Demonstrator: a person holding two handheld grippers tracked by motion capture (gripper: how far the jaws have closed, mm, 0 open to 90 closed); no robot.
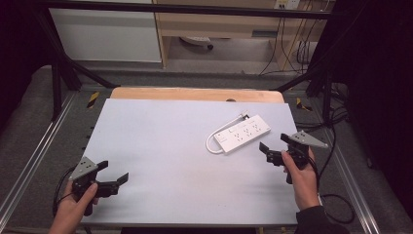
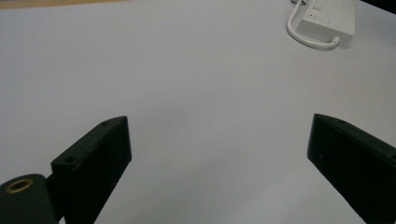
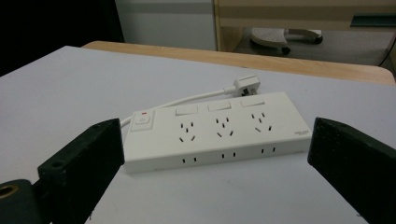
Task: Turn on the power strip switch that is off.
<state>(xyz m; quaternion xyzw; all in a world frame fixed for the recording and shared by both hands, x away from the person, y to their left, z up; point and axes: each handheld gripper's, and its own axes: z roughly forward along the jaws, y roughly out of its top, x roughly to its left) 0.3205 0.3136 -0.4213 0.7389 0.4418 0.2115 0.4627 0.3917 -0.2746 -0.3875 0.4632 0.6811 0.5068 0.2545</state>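
Fingers (image 3: 84, 158) facing power strip's (image 3: 219, 130) long side

The high view looks down on the table (image 1: 160, 146); both gripper views sit low, sharing the power strip (image 3: 219, 130)

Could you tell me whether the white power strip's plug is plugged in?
Unplugged: the white power strip's plug lies loose on the grey tabletop.
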